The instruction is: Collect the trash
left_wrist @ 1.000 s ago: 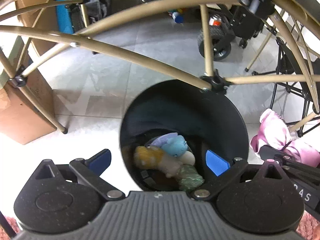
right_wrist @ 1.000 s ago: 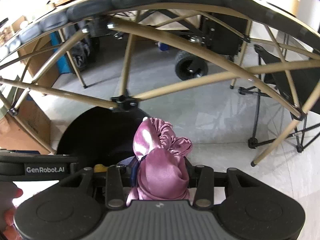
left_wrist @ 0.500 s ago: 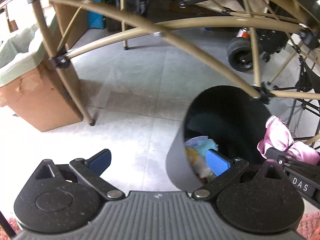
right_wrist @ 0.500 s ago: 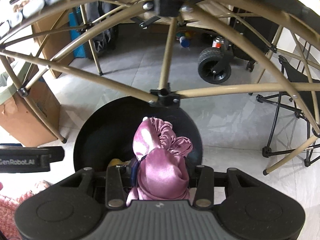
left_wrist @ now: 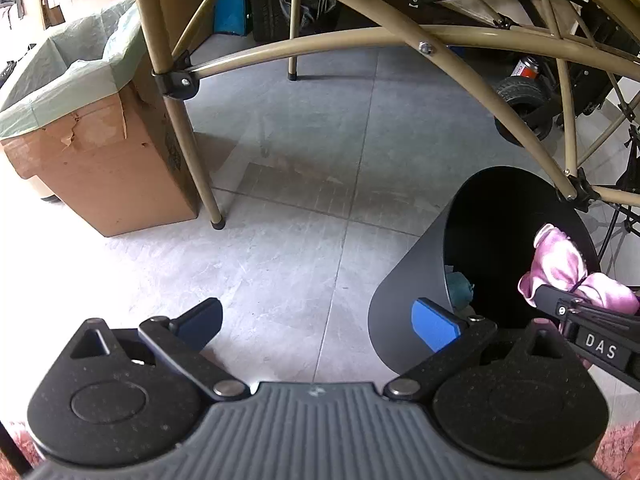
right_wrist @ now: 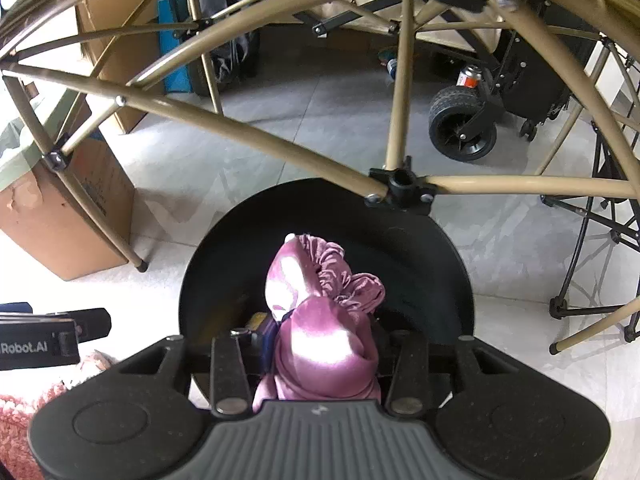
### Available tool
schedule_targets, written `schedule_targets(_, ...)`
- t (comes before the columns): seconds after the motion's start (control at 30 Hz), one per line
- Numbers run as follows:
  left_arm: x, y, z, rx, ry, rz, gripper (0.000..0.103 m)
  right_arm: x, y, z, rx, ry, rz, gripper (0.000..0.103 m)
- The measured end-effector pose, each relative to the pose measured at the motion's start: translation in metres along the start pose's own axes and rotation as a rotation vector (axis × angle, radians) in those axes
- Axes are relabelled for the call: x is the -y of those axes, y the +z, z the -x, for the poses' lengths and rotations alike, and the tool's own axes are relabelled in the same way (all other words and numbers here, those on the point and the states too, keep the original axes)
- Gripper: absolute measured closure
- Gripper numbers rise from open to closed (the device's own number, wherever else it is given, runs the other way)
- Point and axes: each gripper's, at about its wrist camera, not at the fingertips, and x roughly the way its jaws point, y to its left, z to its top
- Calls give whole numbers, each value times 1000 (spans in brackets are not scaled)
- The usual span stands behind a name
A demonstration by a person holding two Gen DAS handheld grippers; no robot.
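A crumpled pink satin cloth (right_wrist: 316, 312) sits between the fingers of my right gripper (right_wrist: 320, 344), whose jaws are opening around it. It hangs over the mouth of a round black trash bin (right_wrist: 420, 248). In the left wrist view the same cloth (left_wrist: 560, 264) shows at the right, above the bin (left_wrist: 408, 300). Inside the bin lie a teal scrap (left_wrist: 460, 284) and a yellow piece (right_wrist: 256, 318). My left gripper (left_wrist: 316, 320) is open and holds nothing, to the left of the bin over bare floor tiles.
Tan metal table legs and braces (left_wrist: 184, 140) cross above and beside the bin. A cardboard box lined with a green bag (left_wrist: 100, 140) stands at the left. A black wheeled cart (right_wrist: 460, 128) and a black folding frame (right_wrist: 592, 264) are at the right. Pink rug (right_wrist: 20, 420) lies nearest me.
My left gripper has swung left, off the bin's mouth and over the floor. My right gripper has carried the pink cloth over the middle of the bin's opening.
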Motion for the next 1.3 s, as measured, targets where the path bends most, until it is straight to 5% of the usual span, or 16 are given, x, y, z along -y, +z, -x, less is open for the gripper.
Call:
schedule_targets(0.2,-1,-1,-2,-7,5,4,0,-2,1,-4,-2,-4,-4,55)
schedule_targets(0.27,-1,-1,-3,-10,8,3,0,0,2,-4,-2,-5,-12,38)
schedule_targets(0.33,-1,-1,-3,-12,9,2,0,2,2,-5,-6,1,-25,10)
schedule_targets(0.47,-1,-2,-4,-15,9,0,0,5,2,-8,-28,6,-46,0)
schedule_targets(1.3,6,-3,-2,-7,0,-16,0,17,-2,-10,-73,35,-107,0)
